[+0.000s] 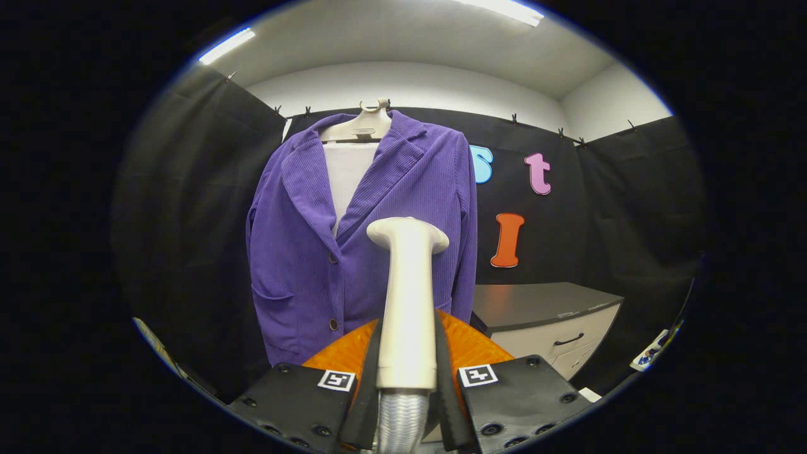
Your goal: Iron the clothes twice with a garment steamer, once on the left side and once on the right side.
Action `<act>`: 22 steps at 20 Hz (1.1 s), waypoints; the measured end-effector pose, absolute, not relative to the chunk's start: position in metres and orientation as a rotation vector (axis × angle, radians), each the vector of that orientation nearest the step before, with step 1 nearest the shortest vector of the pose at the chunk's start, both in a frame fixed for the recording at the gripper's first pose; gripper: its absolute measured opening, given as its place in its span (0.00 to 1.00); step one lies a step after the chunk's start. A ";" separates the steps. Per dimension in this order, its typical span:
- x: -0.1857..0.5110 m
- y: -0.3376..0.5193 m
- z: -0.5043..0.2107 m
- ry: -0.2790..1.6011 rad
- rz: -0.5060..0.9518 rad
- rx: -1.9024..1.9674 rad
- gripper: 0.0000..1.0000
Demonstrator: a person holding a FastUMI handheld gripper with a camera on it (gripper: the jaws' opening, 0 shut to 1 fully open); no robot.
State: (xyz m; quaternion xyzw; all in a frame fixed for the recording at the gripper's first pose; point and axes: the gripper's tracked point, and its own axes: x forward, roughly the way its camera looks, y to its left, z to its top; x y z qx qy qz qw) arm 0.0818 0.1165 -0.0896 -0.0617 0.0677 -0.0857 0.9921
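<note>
Gripping the upright steamer, the tool faces the jacket.

Staged recording booth inside plain room: black cloth walls clipped along top edge, white ceiling with fluorescent strip lights, purple corduroy jacket on pale hanger as display, dark-topped cream drawer cabinet beside it.

Camera position: riding on your gripper, facing forward along its fingers.
You look level at the hanging jacket from near, cabinet alongside.
</note>
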 end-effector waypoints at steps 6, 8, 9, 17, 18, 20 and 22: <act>0.070 0.122 -0.127 0.198 -0.151 -0.124 0.46; 0.066 0.124 -0.139 0.217 -0.147 -0.120 0.47; 0.066 0.125 -0.144 0.226 -0.145 -0.117 0.47; 0.046 0.127 -0.188 0.296 -0.134 -0.099 0.47; 0.043 0.126 -0.193 0.311 -0.134 -0.098 0.47; 0.042 0.124 -0.204 0.333 -0.135 -0.082 0.47; 0.042 0.123 -0.211 0.349 -0.139 -0.070 0.47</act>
